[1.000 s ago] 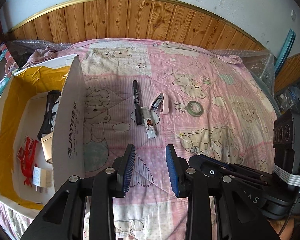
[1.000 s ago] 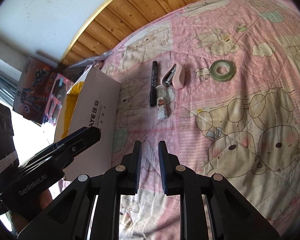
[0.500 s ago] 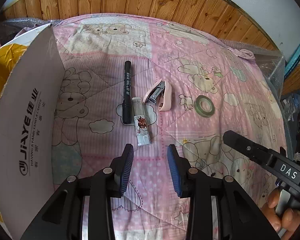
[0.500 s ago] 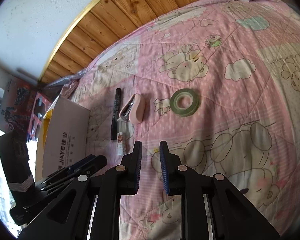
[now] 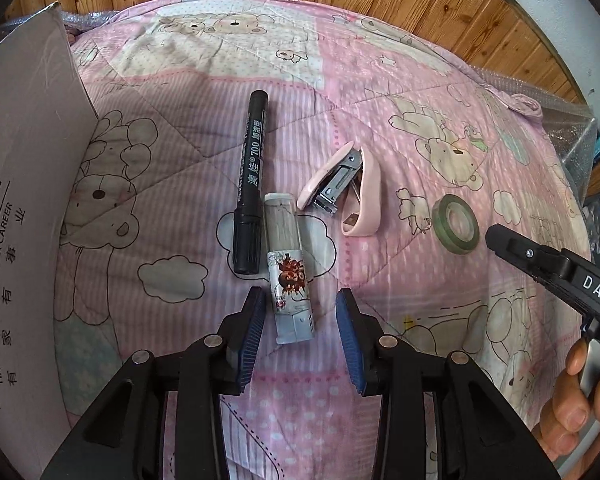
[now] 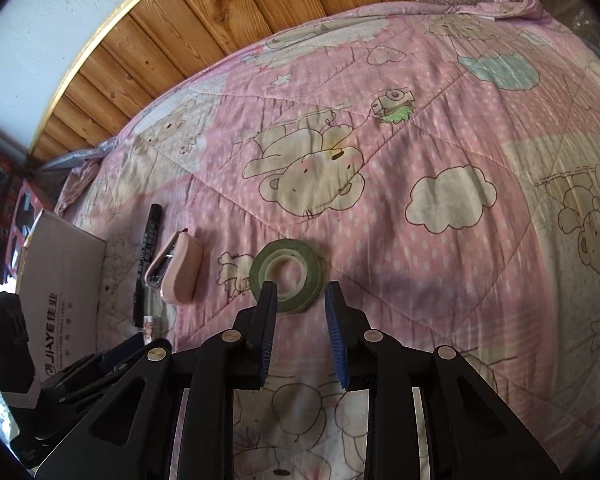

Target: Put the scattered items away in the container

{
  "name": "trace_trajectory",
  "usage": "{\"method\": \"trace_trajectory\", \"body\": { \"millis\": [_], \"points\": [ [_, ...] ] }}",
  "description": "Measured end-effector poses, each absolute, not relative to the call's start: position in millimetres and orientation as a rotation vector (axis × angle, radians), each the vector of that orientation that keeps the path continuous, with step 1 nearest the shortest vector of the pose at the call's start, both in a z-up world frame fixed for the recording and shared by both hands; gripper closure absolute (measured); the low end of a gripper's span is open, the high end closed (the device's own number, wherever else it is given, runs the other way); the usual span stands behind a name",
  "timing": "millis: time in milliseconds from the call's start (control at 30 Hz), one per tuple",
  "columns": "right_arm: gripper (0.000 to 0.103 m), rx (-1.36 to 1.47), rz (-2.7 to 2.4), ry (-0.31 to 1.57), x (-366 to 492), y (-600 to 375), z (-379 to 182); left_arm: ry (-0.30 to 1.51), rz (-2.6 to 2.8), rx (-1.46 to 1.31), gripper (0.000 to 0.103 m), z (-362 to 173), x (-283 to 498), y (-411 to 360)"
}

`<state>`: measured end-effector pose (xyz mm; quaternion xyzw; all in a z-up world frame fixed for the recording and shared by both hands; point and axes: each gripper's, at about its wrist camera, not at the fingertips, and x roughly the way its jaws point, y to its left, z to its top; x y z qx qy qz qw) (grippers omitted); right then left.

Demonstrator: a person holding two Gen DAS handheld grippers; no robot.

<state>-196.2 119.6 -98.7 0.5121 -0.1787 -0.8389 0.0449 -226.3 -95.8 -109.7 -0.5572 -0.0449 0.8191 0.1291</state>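
On the pink bear quilt lie a black marker (image 5: 251, 190), a clear glue stick (image 5: 289, 268), a pink stapler (image 5: 346, 190) and a green tape roll (image 5: 456, 224). My left gripper (image 5: 300, 308) is open, its blue pads on either side of the glue stick's near end without touching. My right gripper (image 6: 299, 300) is open just above the near edge of the tape roll (image 6: 287, 276). The stapler (image 6: 178, 270) and marker (image 6: 148, 256) lie left of it. The cardboard box (image 5: 24, 216) stands at the left, its flap upright.
A wooden headboard (image 6: 204, 36) runs behind the bed. A hand (image 5: 572, 396) holds the right gripper's handle at the lower right of the left wrist view. Bubble wrap (image 5: 568, 128) edges the bed's far right side. Colourful boxes (image 6: 4, 200) stand beyond the box.
Both grippers have moved forward and down towards the quilt. The left one now straddles the glue stick. The right one opened wider and reached the tape roll.
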Motion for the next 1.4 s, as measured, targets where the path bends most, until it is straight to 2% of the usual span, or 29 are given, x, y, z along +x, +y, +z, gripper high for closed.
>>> {"method": "trace_trajectory", "body": {
  "millis": [200,300,433,500,600,867,1400],
  "points": [
    [0.074,1.579,-2.586,-0.367,-209.1,107.7,-110.6,-0.146,2.420,-1.542,0.062,-113.5,-230.6,-97.0],
    [0.077,1.580,-2.605,-0.251,-210.0,99.7,-110.3,-0.041,2.451,-1.509,0.063,-114.6,-227.8,-88.1],
    [0.084,1.562,-2.627,-0.178,-208.3,97.8,-111.3,-0.002,2.484,-1.487,0.079,-115.9,-226.4,-89.3],
    [0.086,1.552,-2.627,-0.194,-208.1,100.0,-111.3,-0.071,2.471,-1.491,0.084,-116.3,-227.7,-97.7],
    [0.088,1.548,-2.622,-0.265,-207.3,105.6,-109.5,-0.137,2.453,-1.498,0.083,-115.4,-225.6,-105.0],
    [0.089,1.523,-2.618,-0.424,-183.1,114.6,-91.3,-0.147,2.434,-1.462,0.084,-93.8,-205.3,-101.5],
    [0.089,1.506,-2.605,-0.403,-123.5,83.7,-62.0,-0.088,2.432,-1.404,0.083,-50.4,-148.8,-103.9]
  ]
}}
